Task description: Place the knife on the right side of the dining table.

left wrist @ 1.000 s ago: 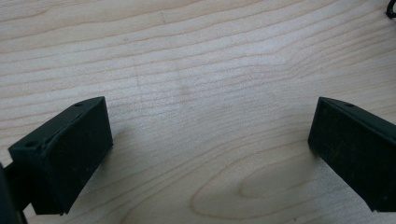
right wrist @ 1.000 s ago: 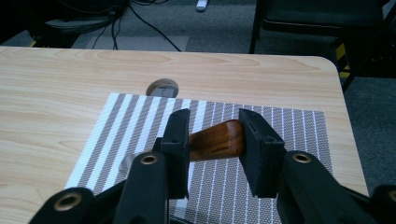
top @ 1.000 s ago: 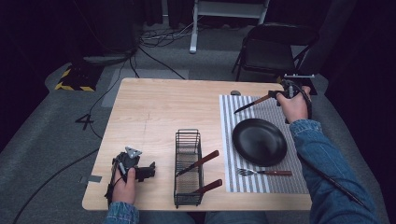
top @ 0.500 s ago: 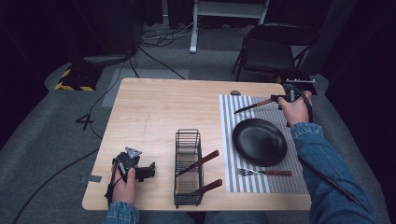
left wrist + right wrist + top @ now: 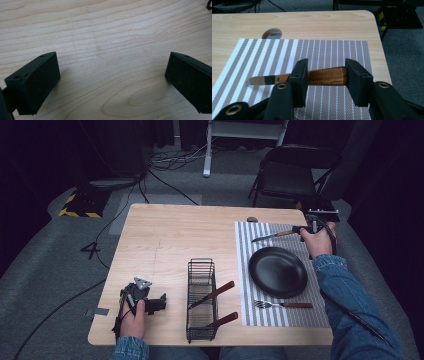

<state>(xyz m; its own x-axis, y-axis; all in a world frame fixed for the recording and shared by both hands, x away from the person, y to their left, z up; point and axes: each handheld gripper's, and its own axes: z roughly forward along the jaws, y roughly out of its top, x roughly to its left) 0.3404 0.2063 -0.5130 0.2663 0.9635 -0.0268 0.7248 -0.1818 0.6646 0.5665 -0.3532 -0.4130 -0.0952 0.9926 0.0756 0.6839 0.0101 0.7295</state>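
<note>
A wooden-handled knife (image 5: 272, 236) lies across the far part of the striped placemat (image 5: 243, 270), blade pointing left. My right gripper (image 5: 302, 230) hovers at its handle end. In the right gripper view the handle (image 5: 324, 76) runs crosswise behind the jaws of this gripper (image 5: 328, 72), which stand partly apart and do not pinch it. A black plate (image 5: 277, 270) sits mid-mat, with a fork (image 5: 282, 304) in front of it. My left gripper (image 5: 157, 304) rests near the table's front left, its jaws (image 5: 112, 75) wide open over bare wood.
A black wire rack (image 5: 201, 270) stands at front centre, holding two wooden-handled utensils (image 5: 212, 294). A cable hole (image 5: 271, 33) sits just beyond the mat. A dark chair (image 5: 290, 170) stands behind the table's far right corner. The table's right edge is close to my right hand.
My right hand and gripper have drifted slightly toward me, and the knife's handle end has come down a little with them. The left gripper has not moved.
</note>
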